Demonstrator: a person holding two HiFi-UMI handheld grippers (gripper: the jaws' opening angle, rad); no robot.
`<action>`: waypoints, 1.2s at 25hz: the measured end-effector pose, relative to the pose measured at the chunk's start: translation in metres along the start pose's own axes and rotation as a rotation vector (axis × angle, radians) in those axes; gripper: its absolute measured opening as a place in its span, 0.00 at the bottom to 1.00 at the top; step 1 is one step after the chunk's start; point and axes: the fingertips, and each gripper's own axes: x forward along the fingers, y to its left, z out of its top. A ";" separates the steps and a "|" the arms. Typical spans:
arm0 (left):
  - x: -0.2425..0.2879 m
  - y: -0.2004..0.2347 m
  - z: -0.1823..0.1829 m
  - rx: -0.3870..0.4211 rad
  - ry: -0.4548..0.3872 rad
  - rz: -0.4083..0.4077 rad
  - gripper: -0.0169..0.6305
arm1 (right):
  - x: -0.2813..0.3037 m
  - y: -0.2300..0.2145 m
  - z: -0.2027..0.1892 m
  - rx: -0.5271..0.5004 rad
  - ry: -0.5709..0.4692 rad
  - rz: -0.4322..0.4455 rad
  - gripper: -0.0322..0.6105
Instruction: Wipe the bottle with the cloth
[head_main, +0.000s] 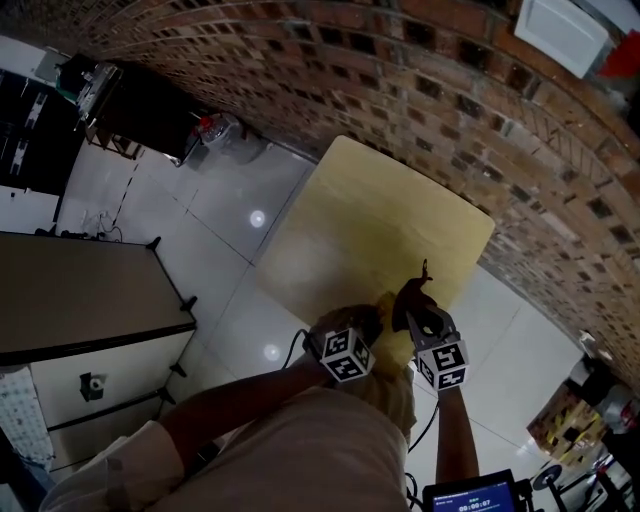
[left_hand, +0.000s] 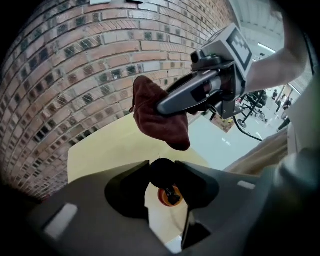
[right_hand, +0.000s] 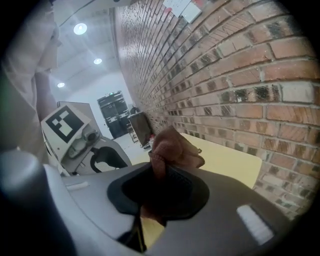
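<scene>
Brick wall (head_main: 400, 80) runs behind the yellow table (head_main: 380, 210), with white tiled floor (head_main: 200, 220) around it, and I am working at the table's near edge with both grippers close together.

My left gripper (left_hand: 163, 167) points steeply down and is clamped on the bottle (left_hand: 169, 195). Its jaws sit on either side of the dark ribbed cap (left_hand: 161, 171), and the orange body shows just beneath, over the table. I cannot tell whether the base rests on the tabletop or hangs free.

My right gripper (right_hand: 161, 165) is pinched on the brown cloth (right_hand: 175, 147). A bunched wad stands out past the jaw tips. From the left gripper view that wad hangs just above and beyond the cap, near it but apparently not touching.

To do the wipe well, I would lead with the loose wad, not the jaw tips, so only fabric meets the bottle. Since the hold is on the cap alone, I judge the body could swing or twist under side pressure. I would therefore press lightly, and stroke down along the body instead of pushing across it. Setting the base on the table first would give the stroke something to work against.

The cap is covered by the left jaws, so the cloth should go below them, coming in from the side. Rolling the left wrist would then bring fresh faces round to the cloth. The main risk I see is the right jaws knocking the left ones, as the two sit so close.
</scene>
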 end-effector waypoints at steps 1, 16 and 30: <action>0.000 0.000 -0.001 0.016 0.007 -0.006 0.30 | 0.003 -0.003 -0.003 0.002 0.012 0.001 0.15; -0.002 -0.006 -0.012 0.098 -0.010 -0.029 0.29 | 0.067 0.034 -0.059 -0.065 0.267 0.281 0.15; -0.007 -0.007 -0.025 0.055 -0.019 -0.008 0.29 | 0.135 -0.032 -0.130 -0.110 0.469 0.009 0.15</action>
